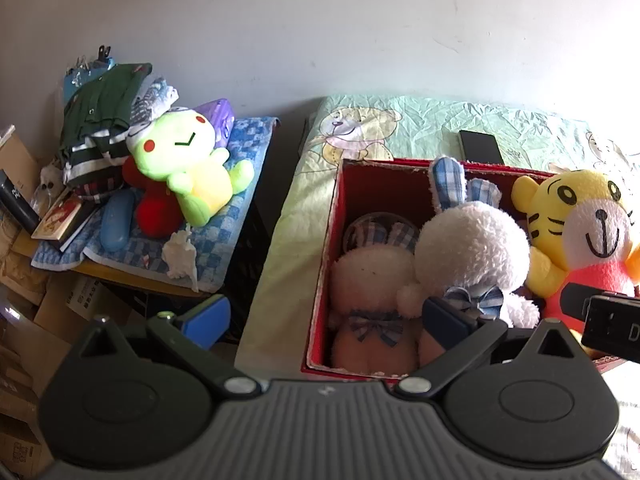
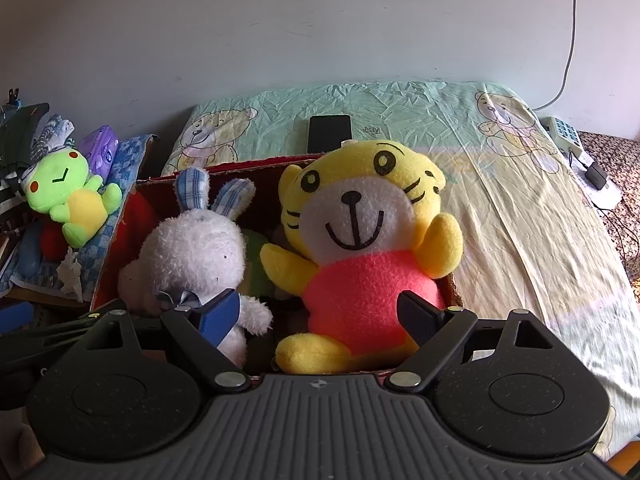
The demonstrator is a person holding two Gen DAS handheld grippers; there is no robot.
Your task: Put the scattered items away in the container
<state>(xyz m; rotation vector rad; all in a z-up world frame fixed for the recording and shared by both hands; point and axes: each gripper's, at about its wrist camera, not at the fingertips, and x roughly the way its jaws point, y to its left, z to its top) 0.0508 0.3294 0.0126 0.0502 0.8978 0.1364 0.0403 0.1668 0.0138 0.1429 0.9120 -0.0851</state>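
Observation:
A red box [image 1: 332, 216] [image 2: 120, 224] stands on the bed. Inside it are two white bunny plushes [image 1: 472, 252] [image 1: 376, 276] with blue checked ears, one of them also seen as the bunny [image 2: 192, 248] in the right wrist view. A yellow tiger plush [image 2: 360, 240] [image 1: 576, 232] in a pink shirt sits upright at the box's right end. My right gripper [image 2: 320, 314] is open, its fingers on either side of the tiger's body, apart from it. My left gripper [image 1: 326, 316] is open above the box's near left corner, holding nothing. A green frog plush [image 1: 188, 168] [image 2: 72, 196] lies on the side table.
The side table [image 1: 120, 272] left of the bed carries a blue checked cloth [image 1: 248, 152], folded clothes [image 1: 104, 112], books [image 1: 60, 216], a crumpled tissue [image 1: 182, 256]. A black phone [image 2: 330, 132] lies on the bedsheet [image 2: 520, 220] behind the box. A power strip [image 2: 564, 132] and cables lie far right. Cardboard boxes [image 1: 24, 320] lie below left.

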